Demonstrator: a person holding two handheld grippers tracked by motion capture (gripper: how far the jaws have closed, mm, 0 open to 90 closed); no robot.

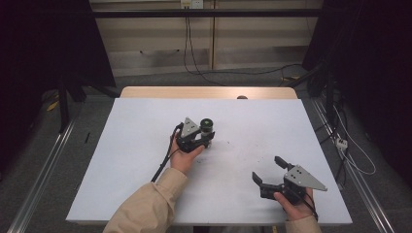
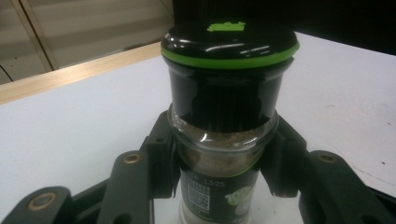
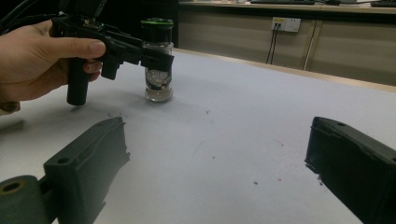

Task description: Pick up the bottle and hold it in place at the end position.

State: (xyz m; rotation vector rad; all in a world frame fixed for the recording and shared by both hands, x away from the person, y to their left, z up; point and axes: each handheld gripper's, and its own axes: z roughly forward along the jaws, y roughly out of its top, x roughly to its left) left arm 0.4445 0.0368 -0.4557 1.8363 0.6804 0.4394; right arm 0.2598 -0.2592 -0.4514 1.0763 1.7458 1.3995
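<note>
High view, jar: we see the spice jar (image 1: 207, 125) standing upright on the desk (image 1: 136, 160), near its middle and a little toward the far edge.
High view, left tongs: our left tongs (image 1: 206, 137) sit at the jar, our left hand (image 1: 184, 156) behind them.
High view, right tongs: our right tongs (image 1: 268, 170) hover near the desk's near right corner, well apart from the jar, spread and with nothing in them.
High view, progress: we judge the grasp made and the jar not yet lifted; moving or opening it is what is left.
Left gripper view, grip: our left tongs (image 2: 219, 158) are clenched on the spice jar (image 2: 219, 154), one jaw on each side of the glass just below the black lid (image 2: 229, 51) with its green ring.
Left gripper view, contents: brownish powder fills the glass up to near the lid.
Right gripper view, jar: the spice jar (image 3: 158, 70) rests with its base on the desk (image 3: 243, 121), held by the left tongs (image 3: 156, 58) from the side.
Right gripper view, right tongs: our own jaws stand wide apart, released.
Right gripper view, surroundings: small dark specks lie on the desk; a wall socket (image 3: 286, 24) with cables sits beyond the far edge.
Obstacles: we see nothing on the desk near the jar that blocks it.
</note>
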